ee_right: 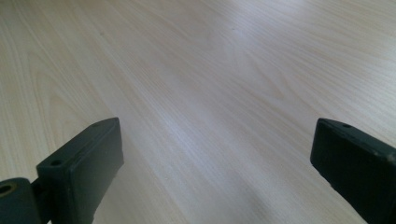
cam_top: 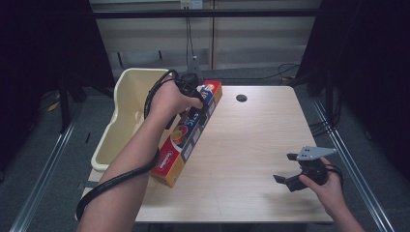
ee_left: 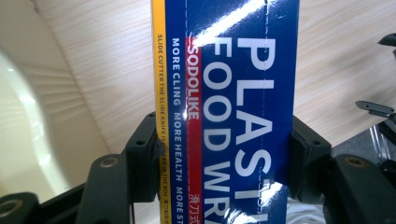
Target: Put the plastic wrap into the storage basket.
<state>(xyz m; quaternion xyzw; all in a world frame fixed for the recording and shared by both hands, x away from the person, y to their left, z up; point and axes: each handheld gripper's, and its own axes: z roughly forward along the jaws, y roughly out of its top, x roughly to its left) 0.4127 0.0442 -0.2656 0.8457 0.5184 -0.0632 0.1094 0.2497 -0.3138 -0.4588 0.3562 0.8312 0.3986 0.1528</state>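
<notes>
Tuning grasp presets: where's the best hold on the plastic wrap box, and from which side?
Across its narrow width, from above, as the left gripper does now: the wrap box is long and slim, so its flat side walls fit between the jaws. Nearer the middle would tip less.

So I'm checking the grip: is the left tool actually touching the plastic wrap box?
Touching. The left gripper view shows the left tool with both black jaws pressed against the sides of the plastic wrap box, no gap on either side.
</notes>
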